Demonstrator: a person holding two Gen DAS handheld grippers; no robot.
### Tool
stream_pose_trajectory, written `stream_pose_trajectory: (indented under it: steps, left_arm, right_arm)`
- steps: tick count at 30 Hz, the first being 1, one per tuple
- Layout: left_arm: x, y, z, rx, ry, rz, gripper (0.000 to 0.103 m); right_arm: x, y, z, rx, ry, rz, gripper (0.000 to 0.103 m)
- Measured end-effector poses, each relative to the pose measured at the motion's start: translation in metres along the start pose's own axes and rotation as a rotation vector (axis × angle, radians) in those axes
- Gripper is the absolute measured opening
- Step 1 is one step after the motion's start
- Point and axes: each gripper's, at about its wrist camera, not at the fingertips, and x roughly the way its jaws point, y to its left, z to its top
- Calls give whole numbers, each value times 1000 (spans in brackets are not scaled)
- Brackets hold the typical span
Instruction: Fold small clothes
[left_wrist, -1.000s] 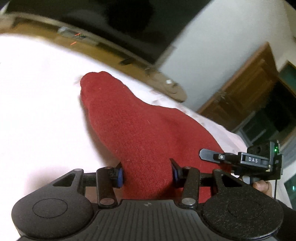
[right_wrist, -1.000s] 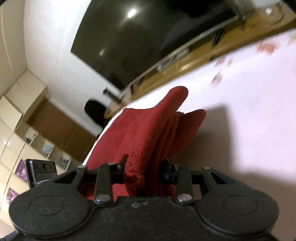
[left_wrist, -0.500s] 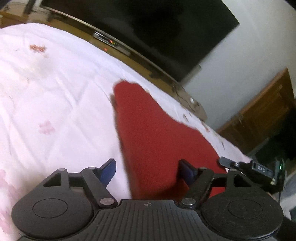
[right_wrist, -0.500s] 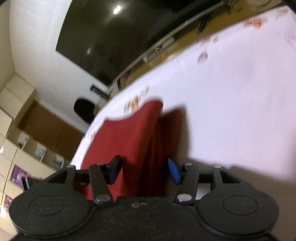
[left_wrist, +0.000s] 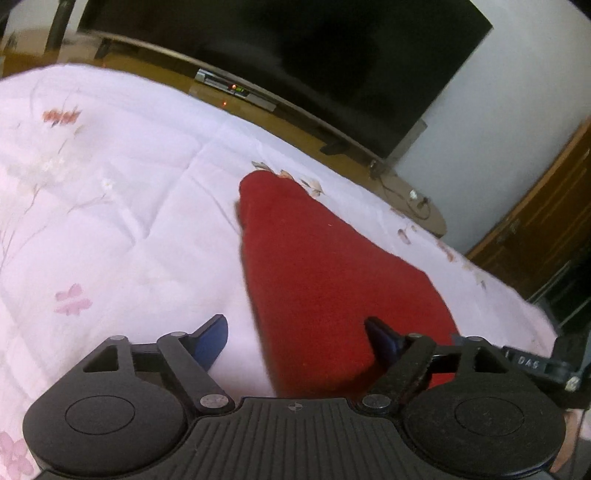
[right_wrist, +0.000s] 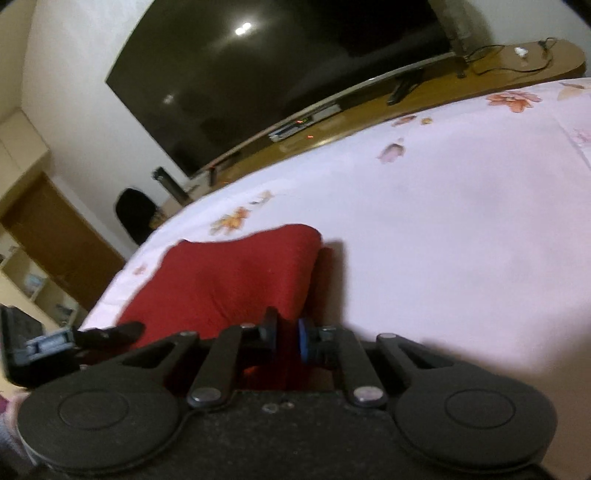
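Observation:
A small red knit garment (left_wrist: 325, 280) lies folded on the white flowered bedspread (left_wrist: 110, 206). My left gripper (left_wrist: 299, 339) is open, its blue pads wide apart, above the garment's near end; the right pad hangs over the cloth, the left over the bedspread. In the right wrist view the garment (right_wrist: 229, 280) lies flat ahead, its right edge doubled. My right gripper (right_wrist: 286, 338) has its jaws nearly together at the garment's near edge; red cloth shows in the narrow gap, but a grip is not clear. The other gripper (right_wrist: 55, 343) shows at the left.
A big dark television (left_wrist: 295, 59) stands on a long wooden bench (left_wrist: 258, 110) beyond the bed's far edge. A wooden cabinet (left_wrist: 535, 229) is at the right. The right gripper's body (left_wrist: 535, 365) shows at the garment's right end.
Both grippers let go of the garment and it dropped flat on the bed. The left jaws spread wide. The right jaws opened half a second ago and have since closed to a narrow gap.

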Motion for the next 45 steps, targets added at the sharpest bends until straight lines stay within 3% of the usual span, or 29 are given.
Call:
stream_pose_trajectory:
  steps: [3,5,9,14,16,18,19,22,25,27,29,31,33,38,41,45]
  left_arm:
    - [-6,1,-1,1,4,0,82]
    - [-18,-1,0,1,2,22,82]
    - [-54,-12,-13,39,-11,2,82]
    - [-73,-30,-45,114,37,-27,82]
    - [-71,-32,-57,157,70,6,82]
    - [-70,-30,-69,212,70,29,82]
    - [-73,-28,-71,206,61,26,82]
    - [-91,-25,-73,177,36,46,82]
    - [-110,-27,-84,164,15,28,82]
    - [-108,-27,-96,185,35,59,82]
    - [-110,-22,-102,167,15,60,82]
    - [-115,-23,-104,164,8,79,82]
    - [-120,-31,-104,178,5,115,82]
    - [-158,-57,-110,180,-47,191,82]
    - [-185,-83,-117,207,-98,204,82]
    - [-209,-111,-131,223,-117,217,82]
  right_arm:
    - [1,3,2,-8,13,-10,12]
    - [-1,8,9,-15,28,-20,23]
    - [-34,30,18,-83,-16,-19,27]
    - [-65,60,-8,-229,38,6,31]
    - [-64,67,-26,-296,80,-26,32]
    - [-56,70,-42,-389,119,-122,33]
    - [-49,66,-49,-427,143,-188,42]
    - [-64,54,-48,-302,116,-185,41]
    - [-92,71,-59,-356,66,-188,41]
    - [-96,78,-67,-365,80,-159,41]
    - [-84,78,-78,-375,135,-202,41]
    - [-70,66,-79,-307,169,-234,46]
    - [-77,59,-76,-212,148,-231,47]
    - [-119,78,-79,-234,43,-243,49]
    - [-149,92,-83,-232,-10,-232,56]
    - [-175,117,-95,-247,-55,-235,56]
